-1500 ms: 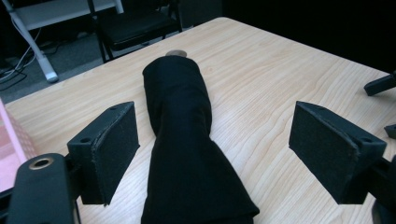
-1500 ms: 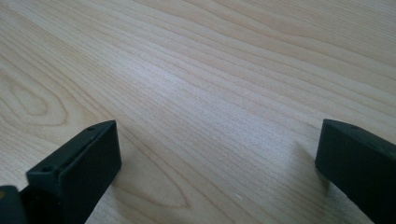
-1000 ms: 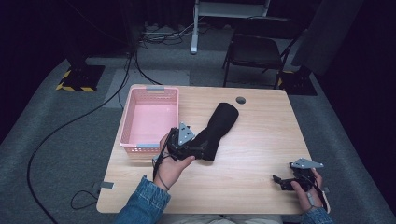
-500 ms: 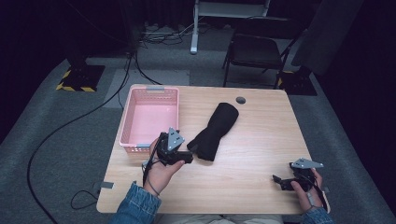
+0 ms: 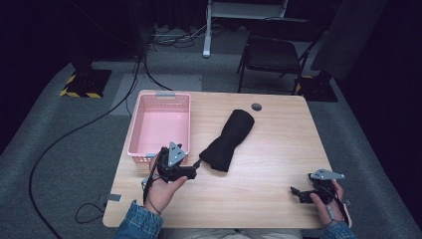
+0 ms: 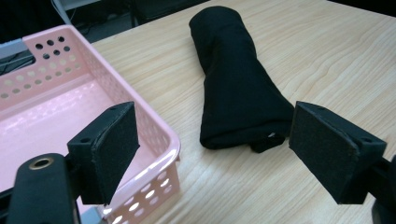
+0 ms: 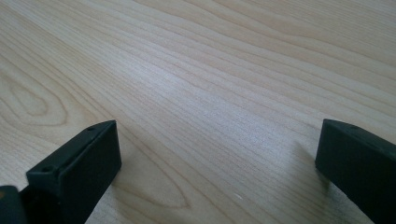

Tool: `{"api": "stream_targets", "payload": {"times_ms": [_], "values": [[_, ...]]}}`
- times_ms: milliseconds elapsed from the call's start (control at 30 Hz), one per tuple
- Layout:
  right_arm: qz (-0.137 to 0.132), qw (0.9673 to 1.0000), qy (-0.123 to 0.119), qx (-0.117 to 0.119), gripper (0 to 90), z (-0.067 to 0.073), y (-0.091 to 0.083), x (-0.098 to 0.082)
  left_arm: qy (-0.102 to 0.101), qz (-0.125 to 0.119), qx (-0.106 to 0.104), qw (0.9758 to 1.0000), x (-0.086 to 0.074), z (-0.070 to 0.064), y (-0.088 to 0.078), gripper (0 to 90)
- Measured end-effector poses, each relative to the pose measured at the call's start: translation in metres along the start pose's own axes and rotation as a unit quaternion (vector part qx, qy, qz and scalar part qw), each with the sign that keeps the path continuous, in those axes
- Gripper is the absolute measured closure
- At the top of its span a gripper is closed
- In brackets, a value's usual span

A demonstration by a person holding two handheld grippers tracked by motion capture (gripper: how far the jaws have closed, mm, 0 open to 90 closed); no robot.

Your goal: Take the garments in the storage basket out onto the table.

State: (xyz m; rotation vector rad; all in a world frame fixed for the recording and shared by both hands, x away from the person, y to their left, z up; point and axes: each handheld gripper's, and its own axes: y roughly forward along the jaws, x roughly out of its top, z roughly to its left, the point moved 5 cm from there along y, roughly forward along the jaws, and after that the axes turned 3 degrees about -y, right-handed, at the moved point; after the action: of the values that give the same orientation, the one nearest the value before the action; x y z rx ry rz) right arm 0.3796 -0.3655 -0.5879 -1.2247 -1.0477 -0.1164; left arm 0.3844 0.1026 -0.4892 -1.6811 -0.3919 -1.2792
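Two open grippers, one dark bundle waiting

Two things sit on the pale wooden desk (image 5: 278,149): a pink perforated plastic basket (image 5: 160,124), left, and a rolled black cloth bundle (image 5: 228,140) beside it, mid-desk, within reach. Left hand-held gripper (image 5: 195,169), released and empty, has backed off the bundle toward the basket's corner; right hand-held gripper (image 5: 297,191) rests released, unmoved

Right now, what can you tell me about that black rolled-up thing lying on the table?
The black cloth roll looks like soft knit fabric, folded or rolled into a long bundle. It lies flat and slantwise on the wooden table, its rounded end toward the far edge, its layered end toward the person. The pink basket stands beside it, apart. The left claw hangs open just before the near end, not touching.
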Motion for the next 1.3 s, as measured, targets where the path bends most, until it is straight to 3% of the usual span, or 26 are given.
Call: {"api": "stream_targets", "payload": {"times_ms": [1300], "values": [[0.0,1.0,0.0,0.001,0.1,0.0,0.0,0.0,-0.029,0.05,0.022,0.9981,-0.063,0.023,-0.006,14.8]]}}
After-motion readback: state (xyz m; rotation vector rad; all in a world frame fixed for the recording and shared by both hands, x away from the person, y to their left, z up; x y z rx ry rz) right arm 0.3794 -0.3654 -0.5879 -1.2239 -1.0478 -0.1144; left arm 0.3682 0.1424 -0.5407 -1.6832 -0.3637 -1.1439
